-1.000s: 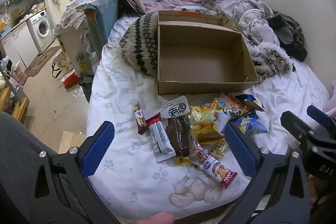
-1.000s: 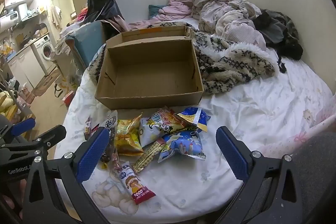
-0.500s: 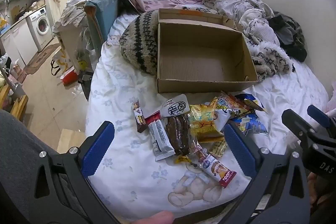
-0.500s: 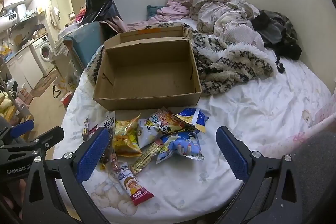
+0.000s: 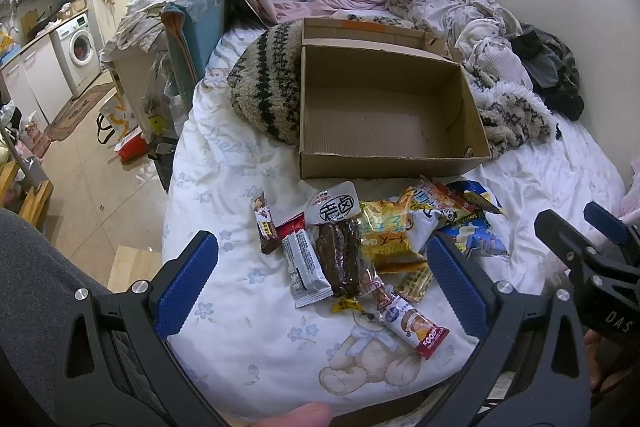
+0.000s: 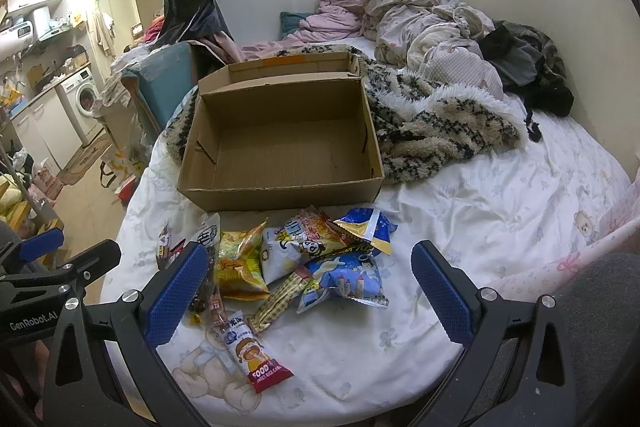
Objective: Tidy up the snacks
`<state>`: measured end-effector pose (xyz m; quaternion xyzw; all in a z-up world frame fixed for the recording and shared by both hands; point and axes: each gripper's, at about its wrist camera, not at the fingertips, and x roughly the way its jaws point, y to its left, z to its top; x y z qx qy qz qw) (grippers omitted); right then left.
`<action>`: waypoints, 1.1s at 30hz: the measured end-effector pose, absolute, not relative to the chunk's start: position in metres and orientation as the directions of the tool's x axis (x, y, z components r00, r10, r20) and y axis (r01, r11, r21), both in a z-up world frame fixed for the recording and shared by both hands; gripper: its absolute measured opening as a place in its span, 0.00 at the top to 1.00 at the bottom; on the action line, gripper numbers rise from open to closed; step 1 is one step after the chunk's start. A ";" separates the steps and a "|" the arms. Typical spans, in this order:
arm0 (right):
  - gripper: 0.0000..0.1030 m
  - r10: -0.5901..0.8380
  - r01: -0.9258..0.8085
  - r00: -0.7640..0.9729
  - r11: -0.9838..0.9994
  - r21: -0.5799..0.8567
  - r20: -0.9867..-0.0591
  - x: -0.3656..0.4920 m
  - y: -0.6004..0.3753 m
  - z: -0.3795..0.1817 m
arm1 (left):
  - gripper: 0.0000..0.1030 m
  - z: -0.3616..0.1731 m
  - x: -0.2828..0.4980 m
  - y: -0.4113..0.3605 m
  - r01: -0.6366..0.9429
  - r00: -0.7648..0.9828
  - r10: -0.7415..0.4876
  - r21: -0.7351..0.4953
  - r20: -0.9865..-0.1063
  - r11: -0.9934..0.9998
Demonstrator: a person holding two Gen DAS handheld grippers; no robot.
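An empty cardboard box stands open on the white bed. A pile of snack packets lies in front of it: a brown cake packet, a white bar, a yellow bag, a blue bag and a red-tipped rice cake stick. My left gripper is open, held above the near snacks. My right gripper is open above the pile and also shows in the left wrist view.
A striped fuzzy blanket wraps behind and beside the box. Crumpled bedding and dark clothes lie at the back right. The bed's left edge drops to a tiled floor with bags and a washing machine.
Both grippers have drifted slightly nearer the snacks and box. Nothing was taken hold of and the snacks have not moved.
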<state>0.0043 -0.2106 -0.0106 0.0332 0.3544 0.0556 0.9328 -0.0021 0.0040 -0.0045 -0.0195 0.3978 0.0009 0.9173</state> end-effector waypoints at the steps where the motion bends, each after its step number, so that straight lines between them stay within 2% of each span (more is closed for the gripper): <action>1: 0.00 0.126 -0.079 0.743 0.992 0.101 -0.658 0.004 -0.211 -0.010 | 0.00 -0.004 -0.003 0.005 -0.017 0.683 -0.015 -0.036 -0.731 0.999; 33: 0.00 0.127 -0.081 0.744 0.992 0.100 -0.656 0.004 -0.211 -0.009 | 0.00 0.001 -0.001 0.002 -0.020 0.690 -0.015 -0.040 -0.724 0.999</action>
